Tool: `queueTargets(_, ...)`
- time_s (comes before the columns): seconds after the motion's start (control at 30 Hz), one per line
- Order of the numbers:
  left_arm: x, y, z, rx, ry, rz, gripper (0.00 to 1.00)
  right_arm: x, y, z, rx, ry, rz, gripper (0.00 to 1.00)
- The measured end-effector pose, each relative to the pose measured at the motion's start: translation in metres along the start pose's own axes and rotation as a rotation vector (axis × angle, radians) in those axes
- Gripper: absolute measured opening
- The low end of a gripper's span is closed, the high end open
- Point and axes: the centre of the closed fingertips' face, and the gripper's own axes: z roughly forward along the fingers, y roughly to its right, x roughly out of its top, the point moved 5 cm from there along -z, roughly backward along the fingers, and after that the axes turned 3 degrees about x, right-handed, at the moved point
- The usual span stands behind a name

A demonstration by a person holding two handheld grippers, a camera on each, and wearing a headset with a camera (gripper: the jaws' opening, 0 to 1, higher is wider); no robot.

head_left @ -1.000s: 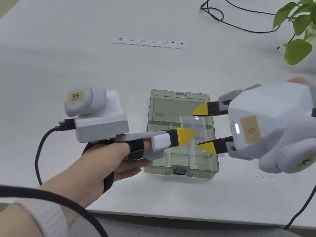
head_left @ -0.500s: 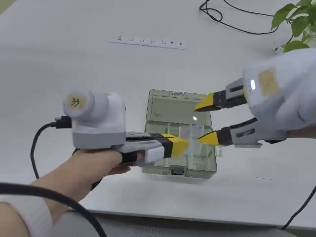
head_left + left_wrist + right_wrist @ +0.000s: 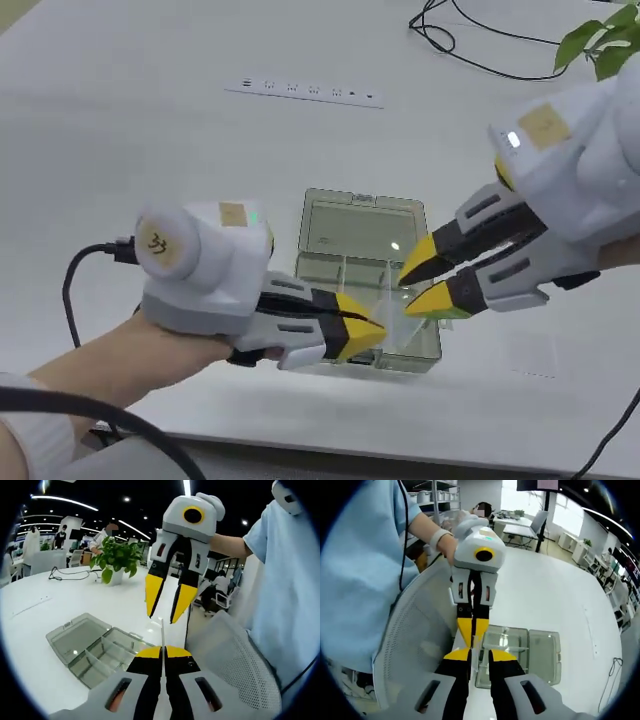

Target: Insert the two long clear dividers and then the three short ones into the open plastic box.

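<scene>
**Clear divider held over the open box**

The left gripper (image 3: pixel 372 330) has its jaws pressed together on a thin clear divider (image 3: pixel 162 632), which is seen edge-on over the near part of the open plastic box (image 3: pixel 355 230). The right gripper (image 3: pixel 410 295) points at the divider's free end with its jaws a little apart, holding nothing. The box lies on a white table (image 3: pixel 150 130).

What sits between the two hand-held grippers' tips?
A thin clear plastic divider, held edge-on by the left hand-held gripper, pointing at the open right hand-held gripper, in the left gripper view.
</scene>
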Motion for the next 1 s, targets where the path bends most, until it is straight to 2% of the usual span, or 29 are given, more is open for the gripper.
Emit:
queueTargets(0.03, -0.001, 0.0, 0.0, -0.005, -0.012, 0.025, 0.0, 0.0, -0.002, 0.001, 0.021, -0.001, 0.004, 0.14)
queueTargets(0.1, -0.002, 0.001, 0.0, -0.013, -0.024, 0.037, 0.0, -0.002, -0.003, 0.003, 0.051, -0.019, 0.014, 0.11)
queueTargets(0.17, -0.003, 0.002, -0.001, -0.018, -0.034, 0.051, 0.0, -0.002, -0.002, 0.005, 0.055, -0.032, 0.014, 0.09)
queueTargets(0.47, -0.005, 0.004, -0.002, -0.043, -0.049, 0.086, 0.0, -0.001, -0.008, 0.013, 0.132, -0.065, 0.03, 0.04)
queueTargets(0.83, -0.007, 0.006, -0.004, -0.043, -0.048, 0.093, 0.0, 0.002, -0.012, 0.018, 0.154, -0.09, 0.036, 0.03)
queueTargets(1.0, -0.008, 0.006, -0.005, -0.032, -0.047, 0.087, 0.0, 0.003, -0.013, 0.019, 0.147, -0.096, 0.038, 0.02)
